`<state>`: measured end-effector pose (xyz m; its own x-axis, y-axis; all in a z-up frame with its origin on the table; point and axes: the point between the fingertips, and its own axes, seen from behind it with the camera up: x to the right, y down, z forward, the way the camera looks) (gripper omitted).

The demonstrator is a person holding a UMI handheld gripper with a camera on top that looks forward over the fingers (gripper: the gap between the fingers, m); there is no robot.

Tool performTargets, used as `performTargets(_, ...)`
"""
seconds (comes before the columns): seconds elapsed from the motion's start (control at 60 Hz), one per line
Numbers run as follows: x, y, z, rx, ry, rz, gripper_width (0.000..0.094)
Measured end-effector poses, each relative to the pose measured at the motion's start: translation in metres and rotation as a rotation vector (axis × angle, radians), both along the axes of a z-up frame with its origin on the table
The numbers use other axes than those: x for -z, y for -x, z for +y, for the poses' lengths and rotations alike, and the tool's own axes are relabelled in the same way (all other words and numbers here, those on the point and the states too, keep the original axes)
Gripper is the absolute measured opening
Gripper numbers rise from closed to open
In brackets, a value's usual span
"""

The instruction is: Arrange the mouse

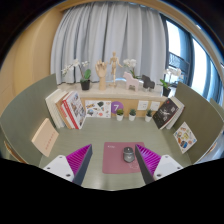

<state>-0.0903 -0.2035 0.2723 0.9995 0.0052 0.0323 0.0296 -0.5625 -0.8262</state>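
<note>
A grey mouse (128, 154) lies on the right half of a pink mouse mat (115, 160), on the beige table (40, 170). My gripper (112, 158) is open above the table, its two magenta-padded fingers spread wide. The left finger (78, 158) stands left of the mat. The right finger (148, 157) is at the mat's right edge, close beside the mouse. The mouse rests on the mat between the fingers, untouched on its left side.
Along the back stand books (66, 108), small potted plants (119, 114), cards, a wooden figure (113, 72) and white orchids (77, 70). A tan box (44, 136) lies left; a book (167, 112) and a booklet (186, 136) lie right. Curtains hang behind.
</note>
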Motion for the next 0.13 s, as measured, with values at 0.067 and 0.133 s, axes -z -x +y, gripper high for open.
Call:
performTargets(0.067, -0.0017, 0.0043, -0.0056, 0.004, -0.002, 0.002, 0.0866)
performTargets(0.133, -0.0026, 0.0097, -0.0103, 0.0, -0.005, 0.003, 0.0865)
